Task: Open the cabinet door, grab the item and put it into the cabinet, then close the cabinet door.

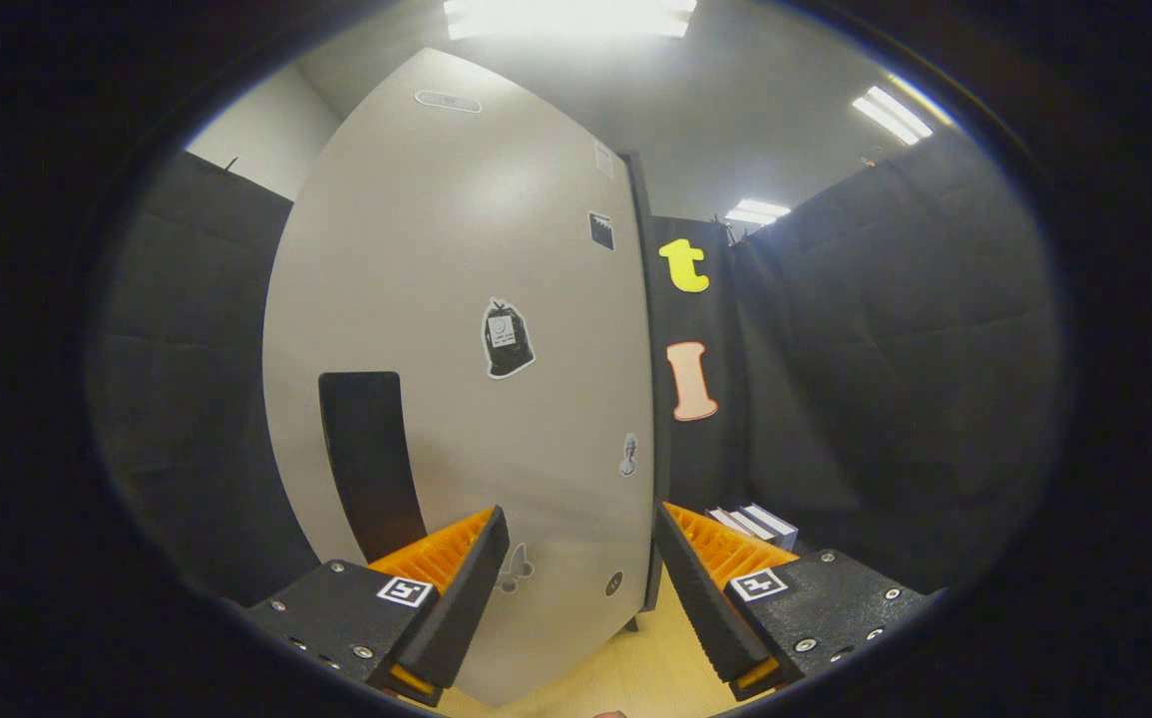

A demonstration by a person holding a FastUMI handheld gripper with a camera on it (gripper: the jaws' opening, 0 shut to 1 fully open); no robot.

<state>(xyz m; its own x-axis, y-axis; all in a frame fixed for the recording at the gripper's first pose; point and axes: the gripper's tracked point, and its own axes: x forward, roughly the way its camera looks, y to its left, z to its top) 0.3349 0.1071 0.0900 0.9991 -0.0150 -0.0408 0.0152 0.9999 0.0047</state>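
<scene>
A pale grey cabinet door (456, 329) stands upright just ahead of my fingers, with several small stickers on it and a dark upright handle strip (368, 461) beyond the left finger. My gripper (580, 548) is open, with nothing between its fingers; the door's lower part shows through the gap. The door's right edge (647, 399) runs down to just inside the right finger. A flat white and dark boxed item (755, 524) lies on the pale wooden surface beyond the right finger.
Black cloth walls surround the booth to the left and right of the cabinet. Pale wooden surface (635, 678) shows below the fingers. Ceiling lights (568, 18) glow overhead.
</scene>
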